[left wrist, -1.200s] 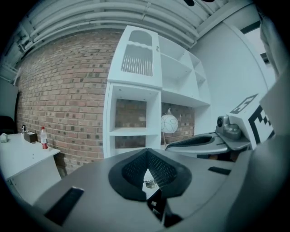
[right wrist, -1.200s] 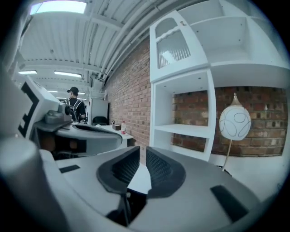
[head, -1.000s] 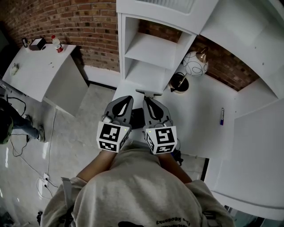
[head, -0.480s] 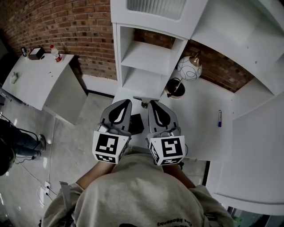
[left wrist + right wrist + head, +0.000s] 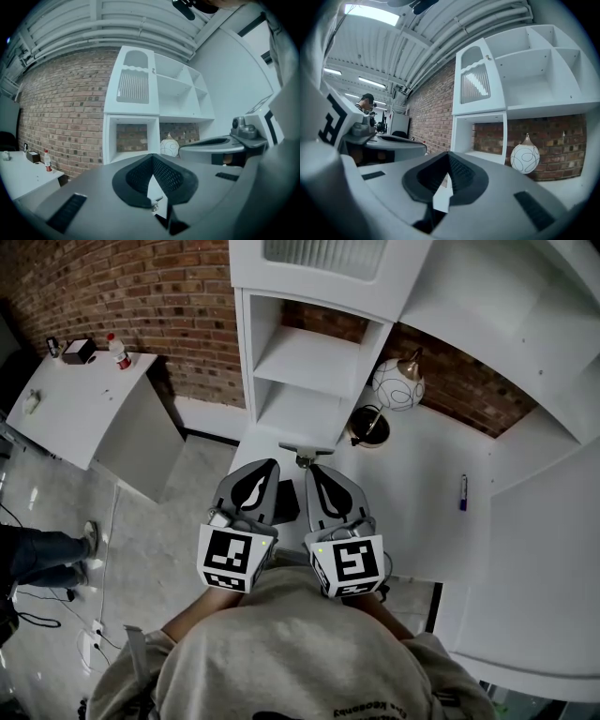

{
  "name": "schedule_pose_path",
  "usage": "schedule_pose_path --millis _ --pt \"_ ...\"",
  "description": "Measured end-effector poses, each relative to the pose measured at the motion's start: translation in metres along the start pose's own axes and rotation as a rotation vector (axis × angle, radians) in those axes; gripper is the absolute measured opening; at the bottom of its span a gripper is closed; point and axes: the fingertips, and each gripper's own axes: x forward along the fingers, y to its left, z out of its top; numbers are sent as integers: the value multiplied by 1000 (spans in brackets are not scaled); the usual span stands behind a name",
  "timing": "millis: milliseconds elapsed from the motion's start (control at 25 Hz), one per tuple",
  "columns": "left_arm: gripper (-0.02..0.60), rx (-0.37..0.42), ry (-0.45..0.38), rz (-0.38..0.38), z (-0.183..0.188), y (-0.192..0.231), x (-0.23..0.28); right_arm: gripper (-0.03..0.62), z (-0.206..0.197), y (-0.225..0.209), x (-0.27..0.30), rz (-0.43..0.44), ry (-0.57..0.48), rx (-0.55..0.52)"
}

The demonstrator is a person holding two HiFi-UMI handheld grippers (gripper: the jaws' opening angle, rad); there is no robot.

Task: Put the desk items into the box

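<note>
While both tools are held level just ahead of the person's grey sweatshirt (image 5: 291, 643), neither carries anything. The left gripper (image 5: 267, 468) has its jaws tip to tip, with only bare desk showing through the gap behind the tips. The right gripper (image 5: 315, 471) has just been closing its jaws, and they now meet with nothing between them. Under and between the two lies a flat dark thing (image 5: 287, 503), too hidden to name, and no view shows a box for certain.

Farther out on the white desk (image 5: 412, 493), well to the right, a blue pen (image 5: 462, 492) lies alone. Its long axis runs away from the person toward the wall, and which end is the tip cannot be told. Beyond it, beside the shelf unit (image 5: 300, 362), stand a dark round pot with a brass-coloured handle (image 5: 368, 427) and a white patterned vase (image 5: 397, 383).

By this reading, pen, pot and vase all lie outside any box, so any of them that count as desk items remain to be stowed. What a box may already hold is not shown.
</note>
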Motion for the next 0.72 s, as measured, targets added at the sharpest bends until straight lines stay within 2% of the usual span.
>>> schedule_pose_path --millis 720 --pt "8 2 14 19 -21 -27 3 15 -25 -15 -11 51 18 21"
